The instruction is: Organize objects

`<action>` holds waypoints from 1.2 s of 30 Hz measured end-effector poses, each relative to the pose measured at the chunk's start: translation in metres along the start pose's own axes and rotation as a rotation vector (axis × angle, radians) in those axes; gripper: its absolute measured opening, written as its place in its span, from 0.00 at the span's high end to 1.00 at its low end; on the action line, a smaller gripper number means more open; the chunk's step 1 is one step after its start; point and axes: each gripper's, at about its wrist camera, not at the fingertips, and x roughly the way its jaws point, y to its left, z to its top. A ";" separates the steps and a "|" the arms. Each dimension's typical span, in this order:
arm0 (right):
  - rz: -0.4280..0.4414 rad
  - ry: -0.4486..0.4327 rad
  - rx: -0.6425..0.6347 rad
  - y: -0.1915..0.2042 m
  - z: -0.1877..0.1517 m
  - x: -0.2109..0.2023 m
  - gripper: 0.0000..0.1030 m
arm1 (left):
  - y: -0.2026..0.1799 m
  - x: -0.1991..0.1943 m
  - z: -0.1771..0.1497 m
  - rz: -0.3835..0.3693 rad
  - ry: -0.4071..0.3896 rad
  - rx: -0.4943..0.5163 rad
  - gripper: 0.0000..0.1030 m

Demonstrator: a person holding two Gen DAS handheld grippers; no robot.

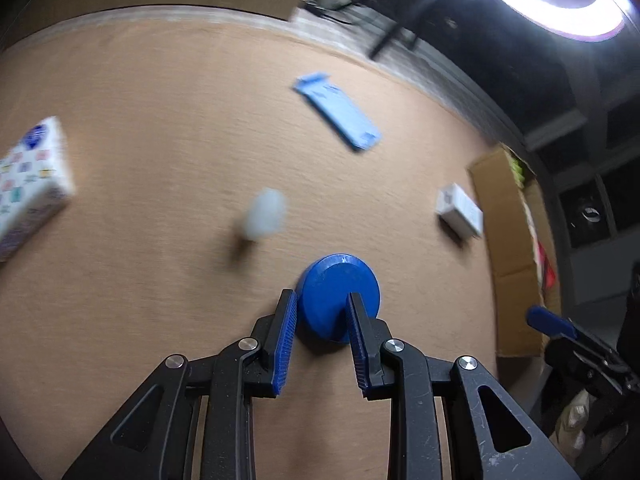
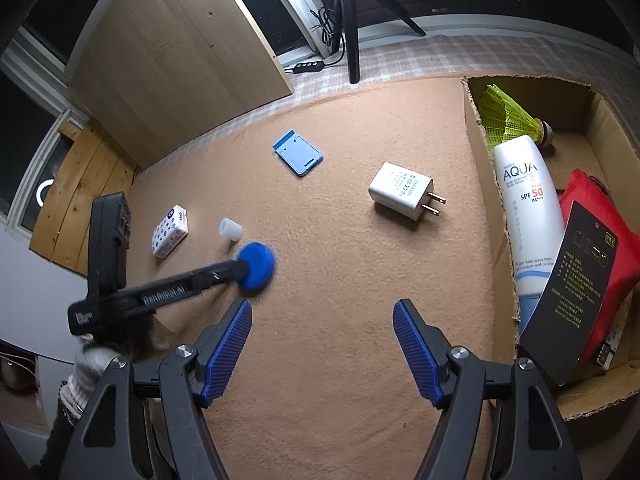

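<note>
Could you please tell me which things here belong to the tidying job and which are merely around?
Job: blue lid between left gripper fingers, white cup, patterned box, charger, blue holder, cardboard box.
Around: tripod, power strip.

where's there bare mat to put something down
Widest bare patch: in front of the right gripper, between the blue lid and the cardboard box. Crowded at far left, around the small cup and patterned box.
</note>
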 end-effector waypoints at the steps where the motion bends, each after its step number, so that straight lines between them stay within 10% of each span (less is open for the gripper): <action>1: -0.003 0.000 0.000 0.000 0.001 0.001 0.32 | -0.006 0.003 -0.002 -0.008 0.008 0.016 0.74; 13: -0.047 0.000 -0.074 0.016 0.008 0.029 0.32 | 0.010 -0.034 -0.008 0.159 -0.105 0.036 0.71; 26: -0.110 0.028 -0.181 0.044 -0.003 0.065 0.32 | 0.011 -0.032 0.018 0.179 -0.141 0.040 0.55; 36: -0.149 0.039 -0.242 0.063 -0.004 0.086 0.32 | 0.017 -0.021 0.031 0.204 -0.121 0.046 0.83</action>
